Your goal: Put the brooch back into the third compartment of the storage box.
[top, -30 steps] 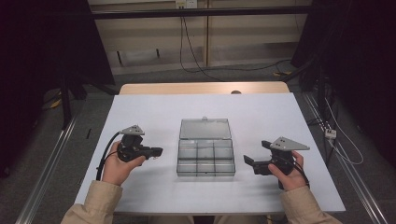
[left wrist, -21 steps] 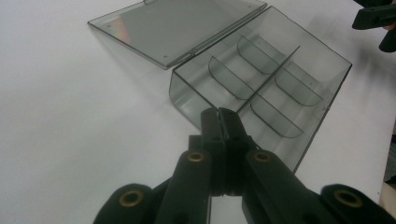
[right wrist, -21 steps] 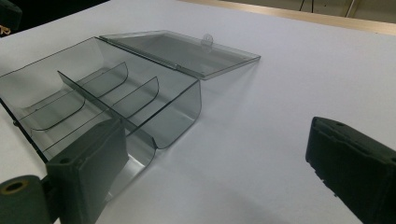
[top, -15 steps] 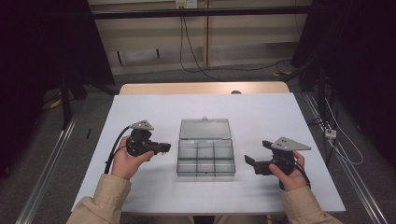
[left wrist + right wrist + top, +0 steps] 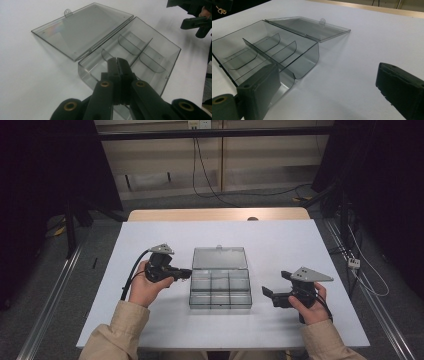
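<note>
A clear grey plastic box [image 5: 220, 290] with several empty compartments sits mid-table, its lid [image 5: 220, 258] swung open and lying flat on the far side. My left gripper [image 5: 187, 272] is shut with nothing in it, its tips just at the box's left wall. In the left gripper view the closed jaws [image 5: 118, 62] hover over the box [image 5: 150, 57] near its corner by the lid [image 5: 82, 30]. My right gripper [image 5: 276, 284] stands open to the right of the box, apart from it. The right gripper view has its jaws [image 5: 329, 75] wide apart, the box [image 5: 267, 47] ahead on the left.
The white table top [image 5: 150, 330] has bare room on both sides of the box and in front of it. A wooden strip [image 5: 215, 214] runs along the far edge. Cables and metal rails lie on the floor around the table.
My left gripper has moved right, toward the box, and now reaches its left wall. The right gripper and the box have stayed where they were.
</note>
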`<state>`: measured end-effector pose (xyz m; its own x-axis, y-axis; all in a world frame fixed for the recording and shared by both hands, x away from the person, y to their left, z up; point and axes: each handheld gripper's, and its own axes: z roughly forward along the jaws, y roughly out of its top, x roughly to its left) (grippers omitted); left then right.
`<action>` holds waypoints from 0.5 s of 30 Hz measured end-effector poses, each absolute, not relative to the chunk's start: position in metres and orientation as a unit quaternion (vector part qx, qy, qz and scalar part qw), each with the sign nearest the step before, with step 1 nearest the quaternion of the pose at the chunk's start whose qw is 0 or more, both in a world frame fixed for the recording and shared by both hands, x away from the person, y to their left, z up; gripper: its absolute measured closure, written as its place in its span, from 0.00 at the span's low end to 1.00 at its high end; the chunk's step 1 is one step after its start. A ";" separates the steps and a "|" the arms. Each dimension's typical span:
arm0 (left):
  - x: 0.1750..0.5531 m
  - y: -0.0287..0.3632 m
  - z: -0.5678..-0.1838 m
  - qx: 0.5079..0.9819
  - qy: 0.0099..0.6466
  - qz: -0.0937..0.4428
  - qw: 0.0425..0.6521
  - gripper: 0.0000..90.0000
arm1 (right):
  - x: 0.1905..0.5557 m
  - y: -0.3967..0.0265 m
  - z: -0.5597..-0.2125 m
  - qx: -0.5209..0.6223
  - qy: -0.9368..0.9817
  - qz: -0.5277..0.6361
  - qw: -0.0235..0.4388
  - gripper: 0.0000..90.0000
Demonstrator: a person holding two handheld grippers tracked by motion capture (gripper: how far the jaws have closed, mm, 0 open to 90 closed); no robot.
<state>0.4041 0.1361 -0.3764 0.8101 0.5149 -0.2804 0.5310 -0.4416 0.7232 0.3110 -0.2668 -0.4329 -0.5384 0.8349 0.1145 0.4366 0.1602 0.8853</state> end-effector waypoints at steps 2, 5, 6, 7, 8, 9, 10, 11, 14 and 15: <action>0.405 0.132 -0.376 0.849 0.305 -0.008 0.432 1.00 | 0.311 -0.267 -0.433 0.433 0.733 0.482 0.207 0.06; 0.406 0.127 -0.375 0.851 0.303 -0.010 0.429 1.00 | 0.310 -0.267 -0.433 0.433 0.733 0.482 0.206 0.06; 0.406 0.125 -0.375 0.850 0.303 -0.008 0.432 1.00 | 0.310 -0.267 -0.433 0.433 0.733 0.482 0.206 0.06; 0.407 0.123 -0.375 0.850 0.302 -0.008 0.432 1.00 | 0.310 -0.267 -0.433 0.433 0.733 0.482 0.206 0.06; 0.407 0.122 -0.375 0.850 0.302 -0.009 0.433 1.00 | 0.310 -0.267 -0.433 0.433 0.733 0.482 0.206 0.06; 0.408 0.120 -0.375 0.849 0.301 -0.010 0.433 1.00 | 0.310 -0.267 -0.433 0.434 0.732 0.483 0.206 0.06; 0.408 0.118 -0.375 0.849 0.302 -0.011 0.434 1.00 | 0.310 -0.267 -0.433 0.434 0.732 0.483 0.207 0.06; 0.409 0.117 -0.375 0.849 0.301 -0.010 0.433 1.00 | 0.310 -0.267 -0.433 0.434 0.732 0.482 0.207 0.06; 0.410 0.111 -0.375 0.848 0.299 -0.010 0.437 1.00 | 0.310 -0.268 -0.433 0.435 0.732 0.482 0.207 0.06; 0.411 0.109 -0.375 0.847 0.298 -0.011 0.440 1.00 | 0.310 -0.268 -0.433 0.435 0.732 0.482 0.207 0.06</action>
